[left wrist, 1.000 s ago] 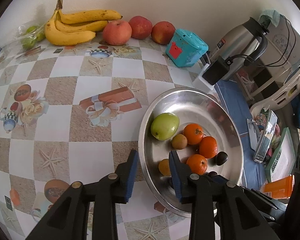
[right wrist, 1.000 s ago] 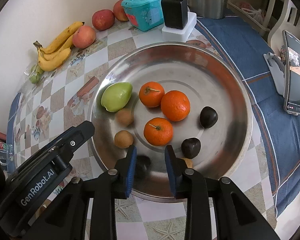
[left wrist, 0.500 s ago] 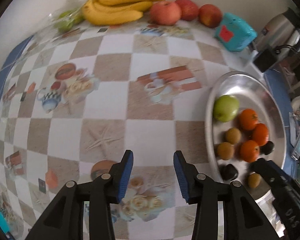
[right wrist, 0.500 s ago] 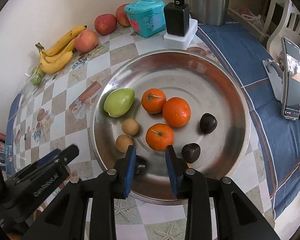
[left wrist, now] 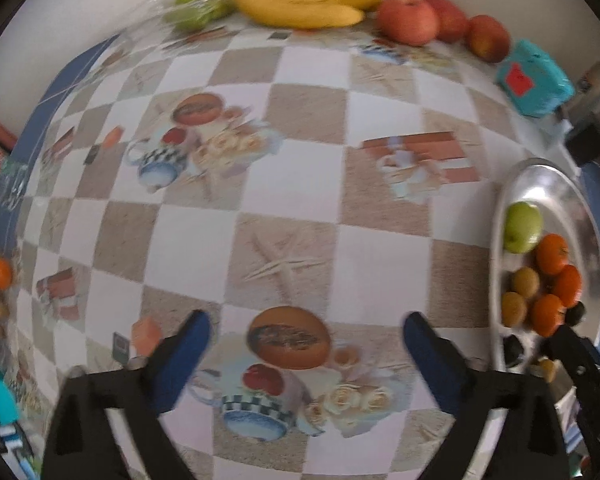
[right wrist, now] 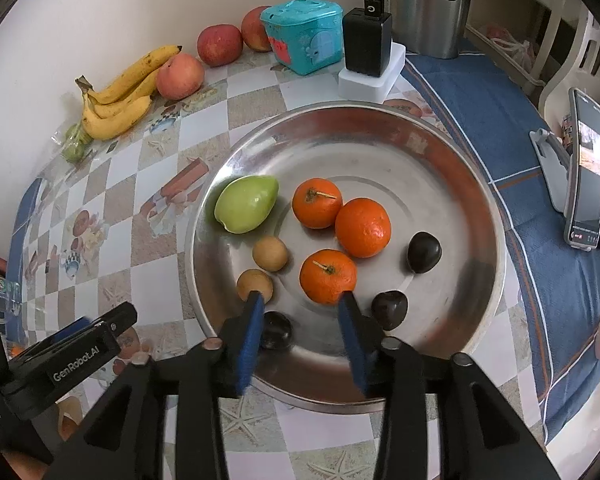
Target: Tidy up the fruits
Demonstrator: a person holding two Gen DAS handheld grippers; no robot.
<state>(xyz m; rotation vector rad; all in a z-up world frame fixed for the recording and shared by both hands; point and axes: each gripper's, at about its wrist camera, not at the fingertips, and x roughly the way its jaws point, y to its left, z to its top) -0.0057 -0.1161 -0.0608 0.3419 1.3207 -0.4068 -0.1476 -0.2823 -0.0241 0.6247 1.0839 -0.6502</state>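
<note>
A steel tray holds a green fruit, three oranges, two small brown fruits and three dark fruits. My right gripper hangs over the tray's near part and its jaws are opening. One dark fruit lies loose between them, beside the left finger. My left gripper points down at the bare tablecloth left of the tray. Its jaws are opening wide with nothing between them. Bananas and red apples lie by the wall.
A teal box, a black charger on a white base and a steel kettle stand behind the tray. A phone on a stand is at the right on blue cloth. Bagged green fruits lie left of the bananas.
My left gripper swung left, off the tray to over the tablecloth, and its jaws spread wide. The right gripper stayed over the tray and its jaws opened.
</note>
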